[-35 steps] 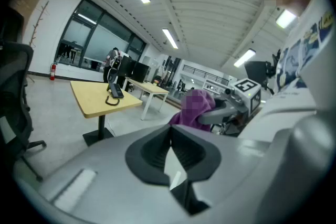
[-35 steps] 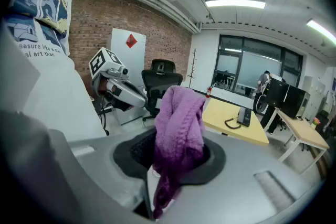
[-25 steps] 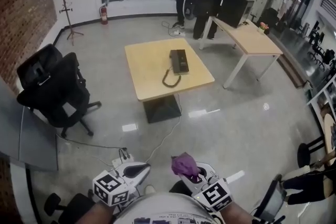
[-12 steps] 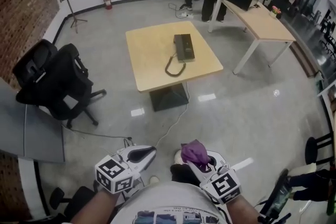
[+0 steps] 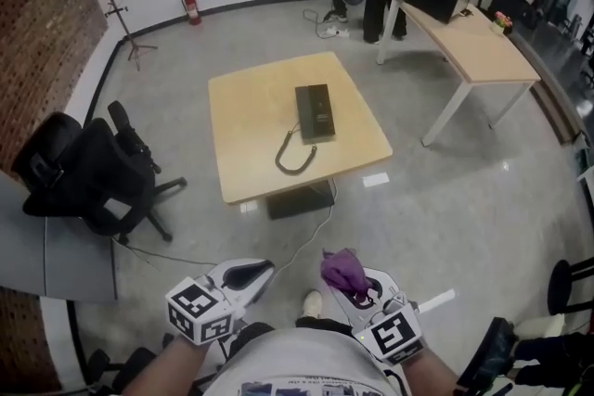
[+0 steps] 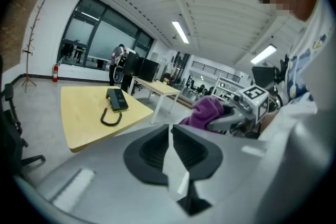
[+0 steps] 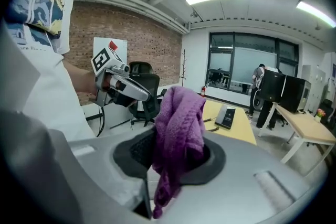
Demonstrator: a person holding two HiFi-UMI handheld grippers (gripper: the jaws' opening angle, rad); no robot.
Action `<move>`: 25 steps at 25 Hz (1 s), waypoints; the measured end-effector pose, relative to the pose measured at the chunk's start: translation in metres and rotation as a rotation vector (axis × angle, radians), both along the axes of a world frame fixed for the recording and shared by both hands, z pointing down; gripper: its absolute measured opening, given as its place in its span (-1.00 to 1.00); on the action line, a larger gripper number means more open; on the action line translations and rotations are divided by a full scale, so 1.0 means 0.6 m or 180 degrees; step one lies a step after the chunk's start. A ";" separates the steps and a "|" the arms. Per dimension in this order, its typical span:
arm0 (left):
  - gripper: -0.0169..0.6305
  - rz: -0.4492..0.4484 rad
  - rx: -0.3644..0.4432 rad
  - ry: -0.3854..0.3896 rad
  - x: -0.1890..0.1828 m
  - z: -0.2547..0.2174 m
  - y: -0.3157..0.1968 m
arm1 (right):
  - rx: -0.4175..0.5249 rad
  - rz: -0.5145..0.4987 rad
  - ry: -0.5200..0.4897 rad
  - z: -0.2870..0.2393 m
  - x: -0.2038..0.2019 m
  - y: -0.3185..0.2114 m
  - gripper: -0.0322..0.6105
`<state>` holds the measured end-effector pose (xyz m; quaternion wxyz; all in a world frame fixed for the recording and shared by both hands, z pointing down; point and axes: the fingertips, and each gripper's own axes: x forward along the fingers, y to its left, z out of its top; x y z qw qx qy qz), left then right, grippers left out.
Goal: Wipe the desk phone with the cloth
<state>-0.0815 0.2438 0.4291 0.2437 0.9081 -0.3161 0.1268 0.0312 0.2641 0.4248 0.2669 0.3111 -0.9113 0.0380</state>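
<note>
Desk phone [image 5: 316,112] flat near middle of yellow table [image 5: 243,153], handset cord looped on near side. Table well ahead of person, so both tools ride low at waist. Likely approach stage, wiping not begun.

Right gripper [image 5: 358,294]: jaws clamped on purple cloth [image 5: 341,271], bunched above the pads, tail hanging below, ready for the wipe.

Left gripper [image 5: 252,273]: jaws just been opening, only a narrow slit, nothing between them, touching nothing.
</note>
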 end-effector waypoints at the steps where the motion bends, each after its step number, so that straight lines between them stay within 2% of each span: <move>1: -0.85 -0.0011 0.0007 0.0013 0.009 -0.001 -0.015 | 0.0038 -0.0027 0.0060 0.001 0.010 -0.013 -0.57; 4: -0.83 -0.0070 -0.0044 0.0111 0.031 0.000 -0.057 | 0.0072 -0.0040 0.0208 0.015 0.038 -0.053 -0.57; 7: -0.81 -0.0108 -0.0097 0.0150 0.038 0.003 -0.091 | -0.0050 -0.0004 0.0057 0.022 0.043 -0.077 -0.57; 13: -0.74 -0.0131 -0.0256 0.0224 0.017 0.026 -0.178 | -0.0159 0.0046 0.0014 0.023 0.035 -0.151 -0.57; 16: -0.72 -0.0128 -0.0355 0.0284 0.001 0.051 -0.240 | -0.0196 0.0178 0.0042 0.030 0.035 -0.197 -0.57; 21: -0.64 0.0041 -0.0447 0.0329 -0.016 0.079 -0.355 | -0.0214 0.0424 0.0078 0.025 0.022 -0.283 -0.57; 25: -0.58 0.0205 -0.0622 0.0378 -0.018 0.111 -0.433 | -0.0260 0.0580 0.0098 0.016 0.008 -0.343 -0.57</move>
